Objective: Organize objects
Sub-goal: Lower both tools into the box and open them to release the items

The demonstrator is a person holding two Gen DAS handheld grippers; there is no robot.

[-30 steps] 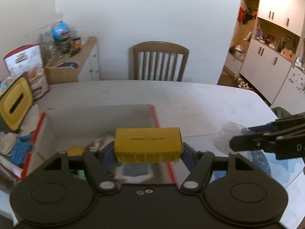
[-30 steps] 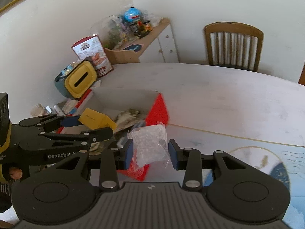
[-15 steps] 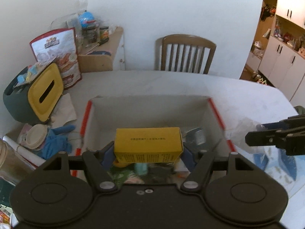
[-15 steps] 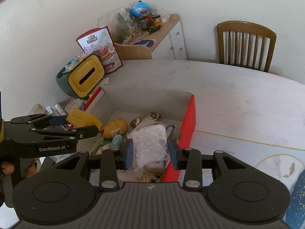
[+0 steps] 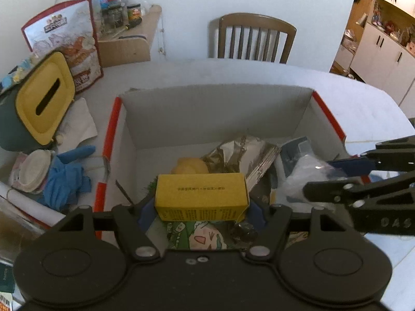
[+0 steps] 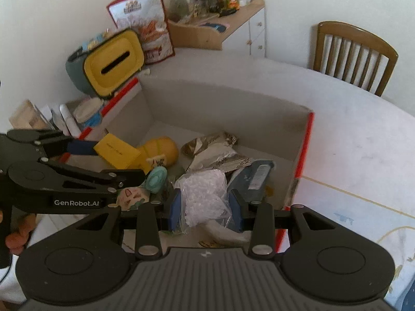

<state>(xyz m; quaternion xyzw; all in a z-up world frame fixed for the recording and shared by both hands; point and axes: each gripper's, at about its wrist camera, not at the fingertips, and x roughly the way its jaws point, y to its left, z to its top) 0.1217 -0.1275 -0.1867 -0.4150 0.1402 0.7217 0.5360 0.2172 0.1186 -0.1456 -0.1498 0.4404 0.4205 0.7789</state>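
1. A yellow carton (image 5: pixel 201 197) is clamped lengthwise between the blue pads of the left gripper (image 5: pixel 201 208), whose fingers are closed only as far as the carton's ends allow; it is held above the near part of the open cardboard box (image 5: pixel 215 108).
2. A clear bag of white granules (image 6: pixel 203 197) is pinched between the pads of the right gripper (image 6: pixel 205 213), over the box's near right part.
3. The box floor is already crowded: a yellow toy figure (image 6: pixel 162 151), a crumpled foil pouch (image 5: pixel 241 155) and a dark blue packet (image 6: pixel 253 180) are seen lying there.
4. The carton is best lowered toward the bare floor by the left wall before the fingers are parted, so that it is not dropped onto the toy.
5. The bag is soft and is judged likely to sag; it should be released low, clear of the red-edged rim (image 6: pixel 307 140).
6. The two grippers are near each other, so one release at a time is advised.
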